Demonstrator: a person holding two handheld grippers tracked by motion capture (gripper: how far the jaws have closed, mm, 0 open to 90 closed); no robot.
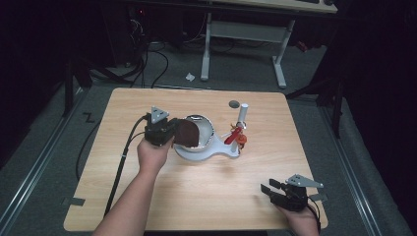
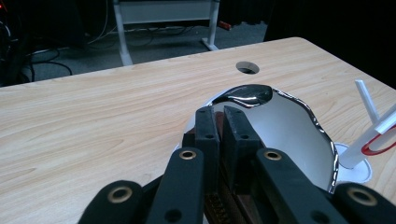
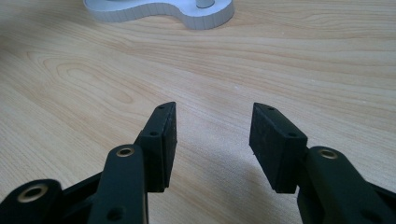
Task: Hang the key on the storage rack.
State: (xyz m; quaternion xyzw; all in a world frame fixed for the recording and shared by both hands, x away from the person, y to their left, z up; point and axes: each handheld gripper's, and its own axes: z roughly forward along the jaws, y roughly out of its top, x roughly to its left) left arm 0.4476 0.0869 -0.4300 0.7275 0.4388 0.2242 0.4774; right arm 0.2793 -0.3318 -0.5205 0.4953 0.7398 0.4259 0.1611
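- Brown piece [image 1: 187, 133] is clamped in the left tongs [image 2: 223, 122], over the steel bowl [image 2: 299, 135].
- Right tongs [image 3: 212, 135] are held released, nothing between them, low over the surface [image 1: 206, 191], well apart from the bowl.

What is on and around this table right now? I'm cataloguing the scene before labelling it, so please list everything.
brown flat piece: one, dark brown, clamped in the left gripper at the bowl's rim
bowl: one, shiny metal, on the white base
base: one, white, mid-table
post: one, white, upright on the base
red and orange pieces: a few, hung at the post
table: one, light wood, with a round hole near the far edge
desk frame: one, white, behind the table
left gripper: black, shut on the brown piece
right gripper: black, open, low over the near right corner
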